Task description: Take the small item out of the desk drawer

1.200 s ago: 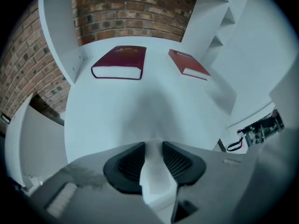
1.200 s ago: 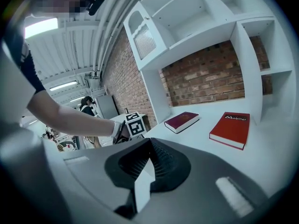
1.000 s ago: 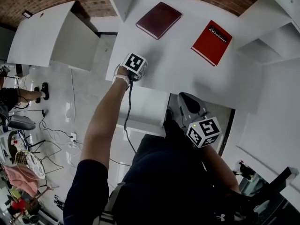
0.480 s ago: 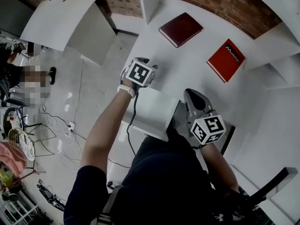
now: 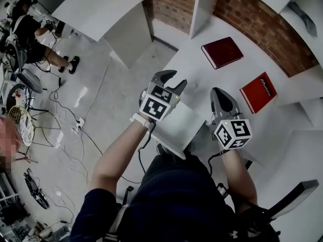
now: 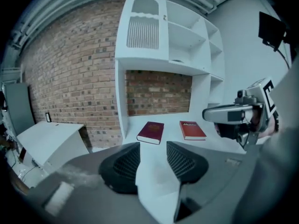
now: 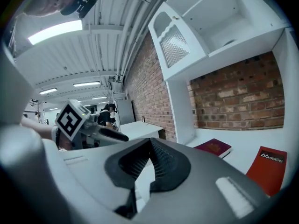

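Left gripper view: how does the left claw (image 6: 153, 147) stand? (editor)

Released, its jaws having just been opening. Nothing sits between them; only the white drawer (image 6: 156, 185) shows beyond. (photographer)

And the right claw (image 7: 150, 143)? (editor)

Clenched, pad tips together, nothing gripped. (photographer)

What has changed from a second ago? (editor)

In the head view the left claw was down at the front edge of the worktop (image 5: 202, 74), nose pointing downward. It has since lifted and hangs over the drawer's left side, nose toward the brick wall (image 5: 252, 26). The right claw, then low beside the drawer's right side, has come up too and points across the worktop. (photographer)

And the drawer itself? (editor)

Plain white, jutting from the worktop's front edge, below and between both claws. A dark gap runs along its right side in the left gripper view. No view looks inside it, so where the small item lies cannot be told. Farther out, a maroon book (image 5: 222, 52) and a red book (image 5: 258, 92) lie flat on the worktop, well apart from the claws. (photographer)
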Action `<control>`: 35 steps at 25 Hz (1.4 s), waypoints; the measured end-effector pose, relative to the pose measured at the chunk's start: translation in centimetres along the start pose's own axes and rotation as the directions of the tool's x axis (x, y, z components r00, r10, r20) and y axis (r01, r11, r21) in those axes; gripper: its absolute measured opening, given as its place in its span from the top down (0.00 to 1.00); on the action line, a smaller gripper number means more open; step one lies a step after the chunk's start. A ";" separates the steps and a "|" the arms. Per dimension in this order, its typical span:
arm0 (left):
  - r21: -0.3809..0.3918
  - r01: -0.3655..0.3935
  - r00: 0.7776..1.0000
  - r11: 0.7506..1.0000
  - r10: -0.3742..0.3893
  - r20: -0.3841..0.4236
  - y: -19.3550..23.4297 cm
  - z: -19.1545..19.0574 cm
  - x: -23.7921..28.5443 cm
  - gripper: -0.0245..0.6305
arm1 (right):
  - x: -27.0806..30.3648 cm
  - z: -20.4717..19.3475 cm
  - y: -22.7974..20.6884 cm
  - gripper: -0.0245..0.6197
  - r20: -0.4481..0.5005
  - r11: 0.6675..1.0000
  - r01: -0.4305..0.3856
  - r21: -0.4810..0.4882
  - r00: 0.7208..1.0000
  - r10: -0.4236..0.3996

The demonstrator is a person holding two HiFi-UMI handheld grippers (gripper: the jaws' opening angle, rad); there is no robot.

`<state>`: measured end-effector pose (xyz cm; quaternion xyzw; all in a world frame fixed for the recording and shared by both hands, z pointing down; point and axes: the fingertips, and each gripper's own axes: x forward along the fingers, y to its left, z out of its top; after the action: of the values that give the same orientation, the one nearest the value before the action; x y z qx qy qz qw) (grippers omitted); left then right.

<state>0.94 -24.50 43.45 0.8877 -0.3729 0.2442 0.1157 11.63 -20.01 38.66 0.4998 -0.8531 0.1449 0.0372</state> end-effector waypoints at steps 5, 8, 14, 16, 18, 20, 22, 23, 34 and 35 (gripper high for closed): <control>-0.002 -0.108 0.988 0.994 0.108 0.108 0.3 1.8 -4.8 0.68 | 1.3 3.0 2.1 0.96 0.085 1.000 -0.023 -0.011 0.996 0.024; 0.005 -0.200 0.956 0.980 0.194 0.218 0.7 3.8 -8.8 0.72 | 1.8 4.7 4.1 0.96 0.117 0.998 -0.059 -0.036 0.991 0.062; 0.009 -0.337 0.862 0.941 0.305 0.406 0.8 7.8 -15.6 0.85 | 1.2 8.3 7.7 0.96 0.188 0.992 -0.104 -0.074 0.975 0.116; 0.013 -0.376 0.832 0.927 0.331 0.445 0.7 8.8 -17.2 0.87 | 0.7 9.5 8.8 0.96 0.215 0.989 -0.117 -0.089 0.967 0.134; 0.014 -0.406 0.805 0.914 0.351 0.478 0.5 9.5 -18.6 0.90 | 0.0 10.6 9.7 0.96 0.239 0.986 -0.126 -0.109 0.959 0.149; 0.005 -0.429 0.778 0.903 0.367 0.511 0.3 10.2 -20.2 0.93 | -0.7 11.5 10.7 0.96 0.256 0.981 -0.135 -0.136 0.952 0.166; -0.034 -0.442 0.742 0.896 0.387 0.548 0.0 10.9 -21.8 0.96 | -1.4 12.2 11.4 0.96 0.270 0.975 -0.142 -0.171 0.945 0.185; -0.064 -0.444 0.723 0.894 0.399 0.564 -0.1 11.2 -22.6 0.96 | -1.8 12.6 11.7 0.96 0.278 0.972 -0.141 -0.189 0.941 0.191; -0.093 -0.473 0.631 0.876 0.411 0.658 -1.5 13.2 -27.3 0.96 | -5.0 15.9 13.3 0.96 0.366 0.948 -0.115 -0.298 0.903 0.225; -0.095 -0.473 0.629 0.876 0.412 0.660 -1.4 13.2 -27.4 0.96 | -5.1 16.1 13.3 0.96 0.369 0.947 -0.112 -0.302 0.902 0.224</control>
<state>-9.94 -12.05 17.89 0.8001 -0.5843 -0.0495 -0.1264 4.02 -14.19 19.41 0.4326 -0.8946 -0.0767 -0.0815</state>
